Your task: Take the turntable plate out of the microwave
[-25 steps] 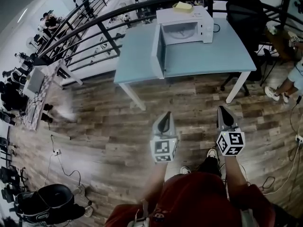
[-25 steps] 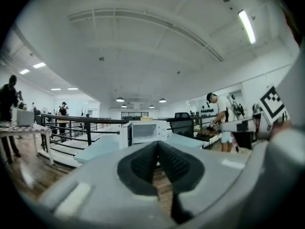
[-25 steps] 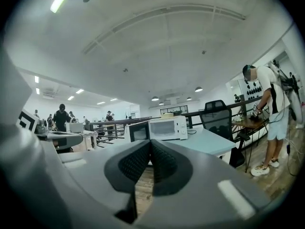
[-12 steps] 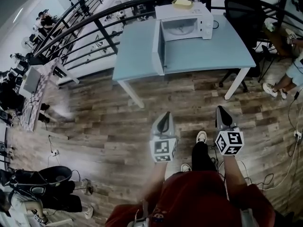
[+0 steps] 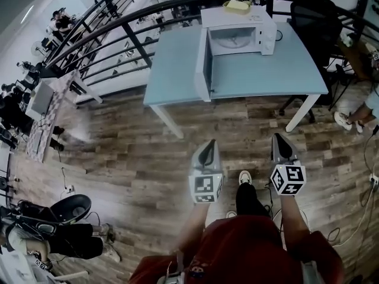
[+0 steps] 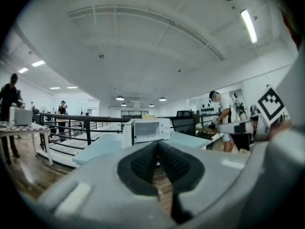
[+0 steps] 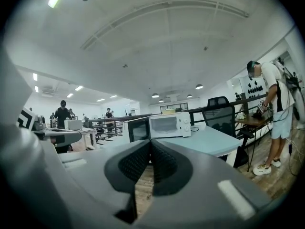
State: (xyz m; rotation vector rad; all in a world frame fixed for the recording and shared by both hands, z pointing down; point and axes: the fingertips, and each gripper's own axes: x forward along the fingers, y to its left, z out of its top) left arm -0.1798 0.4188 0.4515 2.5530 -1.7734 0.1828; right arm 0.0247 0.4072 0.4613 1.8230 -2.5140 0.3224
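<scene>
Closer than a second ago, the surface (image 5: 260,70) carries the open microwave (image 5: 237,18), turntable plate (image 5: 233,40) inside; left claw (image 5: 208,145) and right claw (image 5: 280,142) are pinched together, empty.

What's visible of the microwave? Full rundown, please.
The microwave is a white boxy unit standing upright near the far edge of the pale blue table. Its door, hinged on the left, is swung wide open toward the viewer. The round turntable plate lies inside the cavity. The control panel is on the right, and a yellowish item rests on top.
</scene>
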